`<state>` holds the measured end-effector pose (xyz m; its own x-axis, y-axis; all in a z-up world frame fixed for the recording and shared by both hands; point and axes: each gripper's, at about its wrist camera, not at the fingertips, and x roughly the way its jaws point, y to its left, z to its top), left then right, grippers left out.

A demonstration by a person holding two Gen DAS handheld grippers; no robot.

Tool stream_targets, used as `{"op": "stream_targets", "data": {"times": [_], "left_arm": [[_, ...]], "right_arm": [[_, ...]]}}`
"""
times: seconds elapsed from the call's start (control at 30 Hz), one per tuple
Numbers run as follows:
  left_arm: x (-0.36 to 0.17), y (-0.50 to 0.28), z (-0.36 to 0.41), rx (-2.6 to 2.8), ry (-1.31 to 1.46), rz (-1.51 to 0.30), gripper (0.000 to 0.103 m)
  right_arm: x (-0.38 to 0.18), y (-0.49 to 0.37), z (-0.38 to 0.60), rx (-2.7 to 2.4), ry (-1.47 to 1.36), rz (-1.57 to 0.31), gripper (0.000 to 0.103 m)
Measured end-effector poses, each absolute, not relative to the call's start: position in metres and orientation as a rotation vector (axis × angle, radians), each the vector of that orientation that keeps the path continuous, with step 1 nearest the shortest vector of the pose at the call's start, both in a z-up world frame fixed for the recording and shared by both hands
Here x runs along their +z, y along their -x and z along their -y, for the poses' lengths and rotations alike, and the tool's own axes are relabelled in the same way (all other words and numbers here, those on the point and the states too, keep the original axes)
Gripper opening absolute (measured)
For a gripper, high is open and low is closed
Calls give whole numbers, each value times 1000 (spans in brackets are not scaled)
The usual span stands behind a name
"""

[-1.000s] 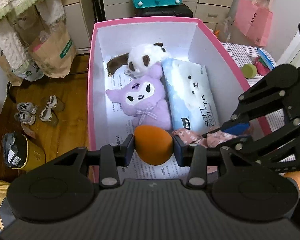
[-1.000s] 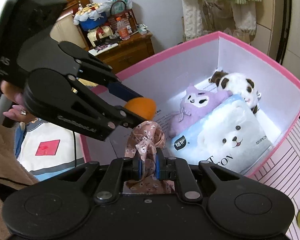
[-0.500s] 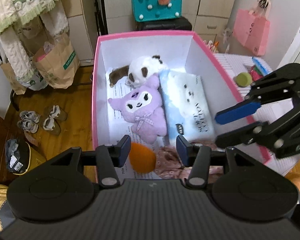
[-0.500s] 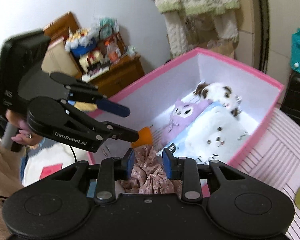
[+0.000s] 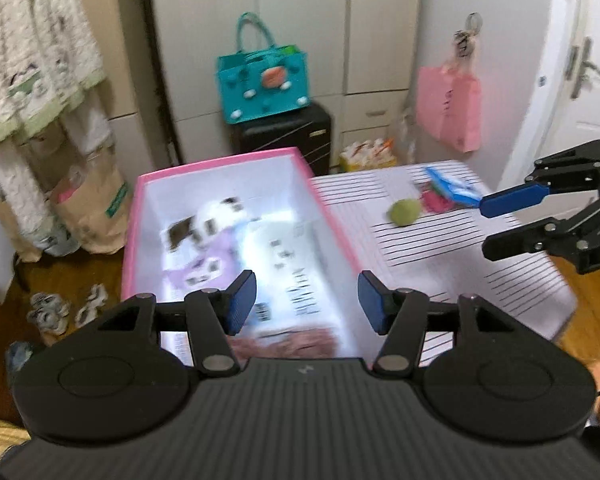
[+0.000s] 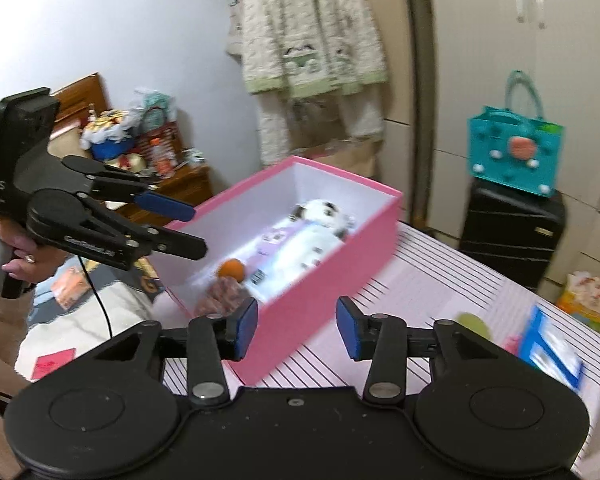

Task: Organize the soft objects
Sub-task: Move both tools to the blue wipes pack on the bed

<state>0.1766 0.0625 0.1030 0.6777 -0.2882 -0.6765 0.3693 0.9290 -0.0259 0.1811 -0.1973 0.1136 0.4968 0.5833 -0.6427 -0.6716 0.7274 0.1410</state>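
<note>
Pink box below empty right hand-held gripper

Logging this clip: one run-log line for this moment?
left gripper open | right gripper open | orange ball, floral cloth in pink box

Two plush toys, one box

Matt pink cardboard box, fuzzy cloth panda plush, striped tablecloth, glossy wooden floor
</note>
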Motion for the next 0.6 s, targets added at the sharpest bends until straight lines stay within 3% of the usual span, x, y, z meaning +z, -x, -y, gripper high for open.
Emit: {"op": "stream_targets", "data": {"times": [0.13,0.3,0.6], "left_arm": [[105,-166,-32,-440,-118,-708,56],[105,-158,9,-505,-109,-659,57],[90,-165,78,-571,-125,-581,59]], "right_arm": [[116,-169,226,696,116,-714,55],[111,-157,266,612,48,-663,68],[70,-174,329,337,4,-643,68]]}}
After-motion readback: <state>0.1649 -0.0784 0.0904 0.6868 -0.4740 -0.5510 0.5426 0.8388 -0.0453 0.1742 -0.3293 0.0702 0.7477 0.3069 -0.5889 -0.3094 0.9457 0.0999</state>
